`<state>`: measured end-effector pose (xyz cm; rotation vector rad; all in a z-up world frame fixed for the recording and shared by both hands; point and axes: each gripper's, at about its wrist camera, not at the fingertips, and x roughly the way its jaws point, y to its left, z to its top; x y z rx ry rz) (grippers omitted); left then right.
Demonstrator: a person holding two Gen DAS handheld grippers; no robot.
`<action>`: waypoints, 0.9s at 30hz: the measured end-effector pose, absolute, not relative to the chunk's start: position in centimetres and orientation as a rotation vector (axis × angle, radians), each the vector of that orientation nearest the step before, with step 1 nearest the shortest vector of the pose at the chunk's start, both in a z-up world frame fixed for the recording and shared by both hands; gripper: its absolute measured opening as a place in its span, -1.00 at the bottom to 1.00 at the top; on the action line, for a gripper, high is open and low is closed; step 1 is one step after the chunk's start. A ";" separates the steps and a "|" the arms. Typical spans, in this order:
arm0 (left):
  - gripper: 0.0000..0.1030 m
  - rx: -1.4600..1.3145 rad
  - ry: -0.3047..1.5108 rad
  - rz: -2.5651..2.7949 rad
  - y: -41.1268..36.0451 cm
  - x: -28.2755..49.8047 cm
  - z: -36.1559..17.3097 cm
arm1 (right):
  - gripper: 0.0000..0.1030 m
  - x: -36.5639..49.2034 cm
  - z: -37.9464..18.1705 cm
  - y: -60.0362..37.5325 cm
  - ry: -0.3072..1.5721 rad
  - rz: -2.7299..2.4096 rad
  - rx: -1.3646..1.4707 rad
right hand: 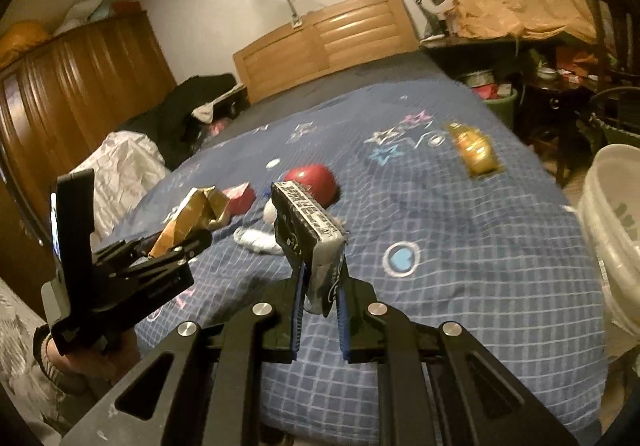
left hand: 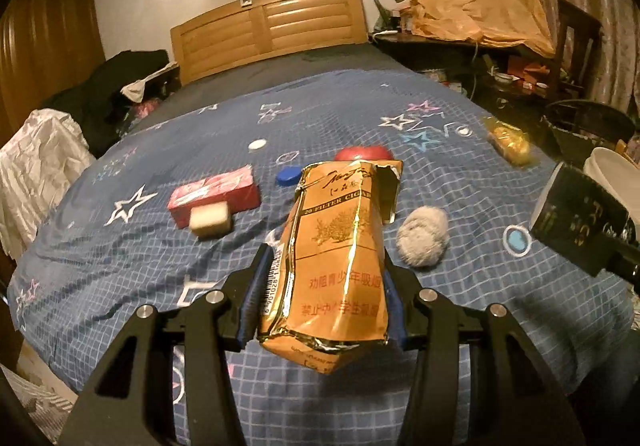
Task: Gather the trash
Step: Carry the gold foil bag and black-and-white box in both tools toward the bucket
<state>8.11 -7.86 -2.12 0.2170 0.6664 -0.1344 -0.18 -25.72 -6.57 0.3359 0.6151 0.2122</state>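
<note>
I am counting two cigarette packs in the grippers and seven loose pieces lying on the blue star-patterned bedspread [left hand: 460, 306]. The loose ones are one red box [left hand: 214, 195] with one pale block [left hand: 210, 221] touching its near side, one white cap [left hand: 256, 144], one blue cap [left hand: 288, 176], one red rounded item [left hand: 362, 153], one grey crumpled wad [left hand: 423, 242] and one yellow wrapper [left hand: 508, 140] out toward the right edge. One white bucket [right hand: 616, 242] is standing off the bed's right side.

My left gripper [left hand: 322, 286] is holding the gold cigarette pack [left hand: 340, 246] up above the bedspread; the blue-padded fingers [left hand: 256, 294] are pressing in on both sides of the crumpled soft pack, so the jaws are sitting at about the pack's own width. Its torn top is pointing away from me, toward the red rounded item.

My right gripper [right hand: 320, 306] is pinching the black cigarette pack [right hand: 308, 230] by its lower end. Those jaws are nearly together, with only the squashed bottom of the pack between the pads, and the pack is standing up and leaning left, its barcode edge facing up. From the right wrist view I am seeing the left gripper's black frame at the left, the gold pack poking out of it, well apart from the black one.
</note>
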 end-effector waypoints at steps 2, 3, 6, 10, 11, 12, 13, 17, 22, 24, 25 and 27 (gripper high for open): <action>-0.07 0.227 0.656 -0.151 -9.0 8.1 -1.7 | -0.70 -0.5 -6.1 -26.9 0.598 0.187 0.348; -0.07 0.232 0.650 -0.159 -9.6 8.2 -1.5 | -0.70 -0.7 -5.9 -27.7 0.589 0.173 0.355; -0.06 0.247 0.631 -0.198 -12.0 8.2 -0.8 | -0.70 -1.5 -5.4 -29.9 0.560 0.129 0.370; -0.06 0.272 0.609 -0.254 -15.8 8.1 0.0 | -0.70 -2.7 -4.7 -33.4 0.526 0.061 0.394; -0.06 0.278 0.606 -0.270 -16.8 8.1 0.1 | -0.70 -3.2 -4.5 -34.7 0.513 0.034 0.402; -0.06 0.283 0.604 -0.286 -17.6 8.1 0.2 | -0.70 -3.5 -4.4 -35.6 0.506 0.016 0.407; -0.06 0.290 0.601 -0.303 -18.8 8.2 0.3 | -0.70 -3.7 -4.4 -36.4 0.499 0.000 0.408; -0.06 0.306 0.591 -0.367 -22.7 8.5 0.7 | -0.70 -5.4 -3.3 -40.9 0.464 -0.097 0.401; -0.06 0.340 0.564 -0.450 -27.9 8.7 1.3 | -0.70 -7.5 -2.4 -47.0 0.432 -0.228 0.404; -0.06 0.357 0.556 -0.483 -30.3 8.7 1.4 | -0.70 -8.3 -2.5 -49.7 0.432 -0.285 0.406; -0.06 0.363 0.555 -0.496 -31.1 8.8 1.4 | -0.70 -8.5 -2.5 -50.8 0.434 -0.306 0.407; -0.05 0.377 0.551 -0.525 -33.1 8.7 1.4 | -0.70 -9.1 -2.7 -53.3 0.440 -0.353 0.409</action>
